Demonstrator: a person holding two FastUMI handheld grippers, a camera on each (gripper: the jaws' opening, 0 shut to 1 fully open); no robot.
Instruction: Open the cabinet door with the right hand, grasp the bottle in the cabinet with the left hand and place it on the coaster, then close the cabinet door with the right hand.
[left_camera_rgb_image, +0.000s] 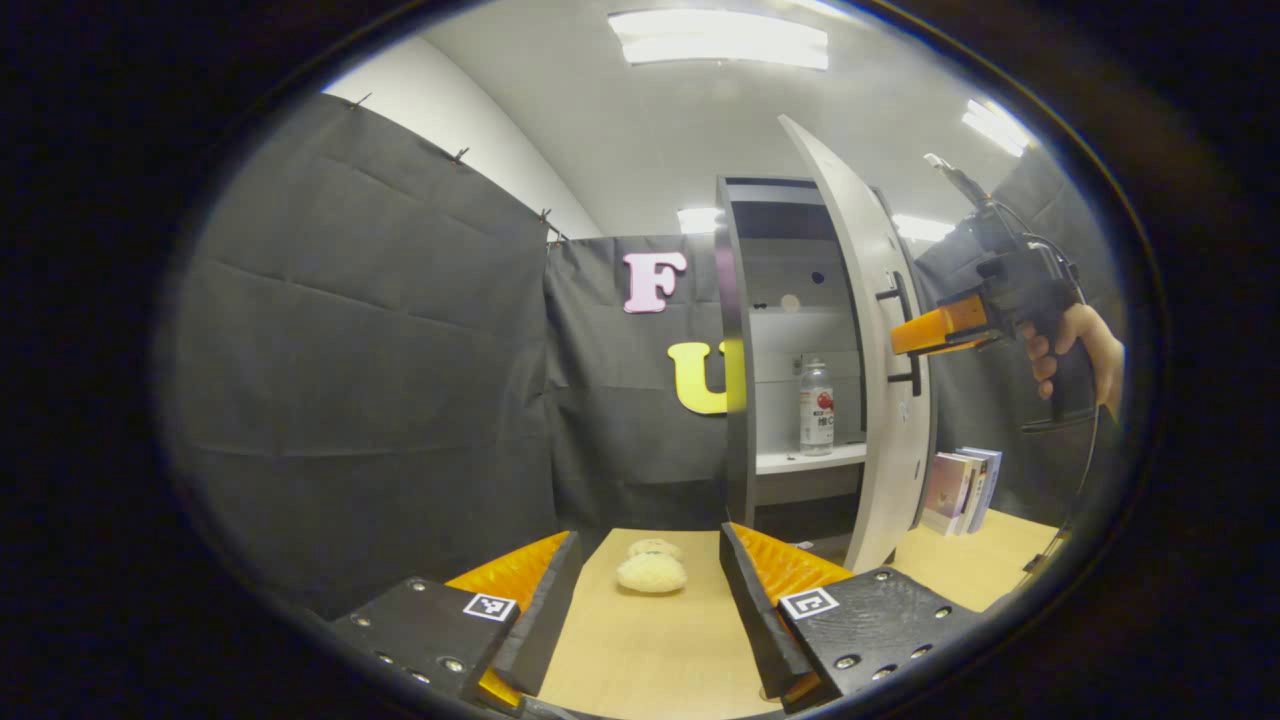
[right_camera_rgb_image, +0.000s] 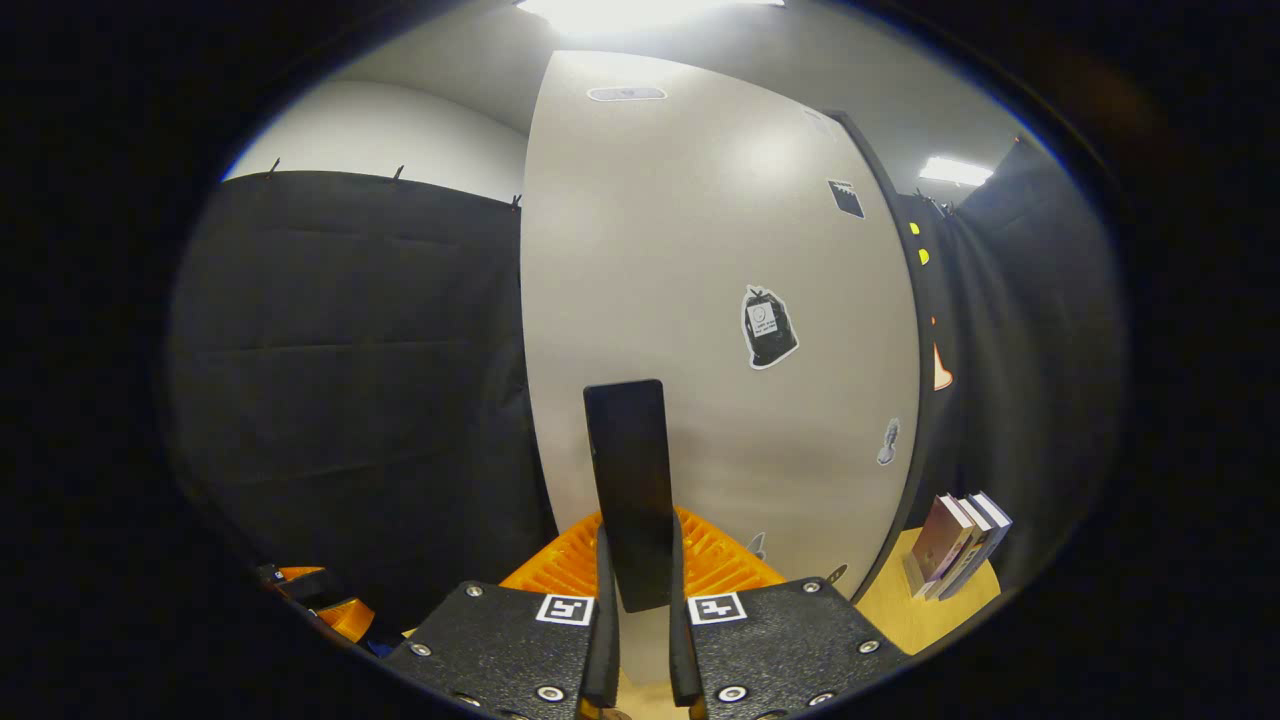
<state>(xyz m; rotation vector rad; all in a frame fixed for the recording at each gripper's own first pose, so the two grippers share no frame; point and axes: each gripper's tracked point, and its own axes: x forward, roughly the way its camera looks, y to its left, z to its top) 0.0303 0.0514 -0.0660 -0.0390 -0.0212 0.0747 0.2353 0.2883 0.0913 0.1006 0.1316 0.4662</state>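
The tall white cabinet (left_camera_rgb_image: 738, 400) stands at the back of the wooden table with its door (left_camera_rgb_image: 880, 420) swung wide open. A clear bottle (left_camera_rgb_image: 816, 408) with a white label stands upright on a shelf inside. A pale, fuzzy round coaster (left_camera_rgb_image: 651, 572) lies on the table between the fingers of my left gripper (left_camera_rgb_image: 650, 590), which is open and holds nothing. A hand holds my right gripper (left_camera_rgb_image: 925, 333) at the door's outer side. In the right gripper view, my right gripper (right_camera_rgb_image: 638, 570) is shut on the black door handle (right_camera_rgb_image: 628, 470), with the door's face (right_camera_rgb_image: 720, 280) just behind it.
Several books (left_camera_rgb_image: 962, 488) stand upright on the table right of the door and appear as books (right_camera_rgb_image: 955, 545) in the right gripper view. A second small pale lump (left_camera_rgb_image: 654, 547) sits just behind the coaster. Black cloth walls close off the left and back.
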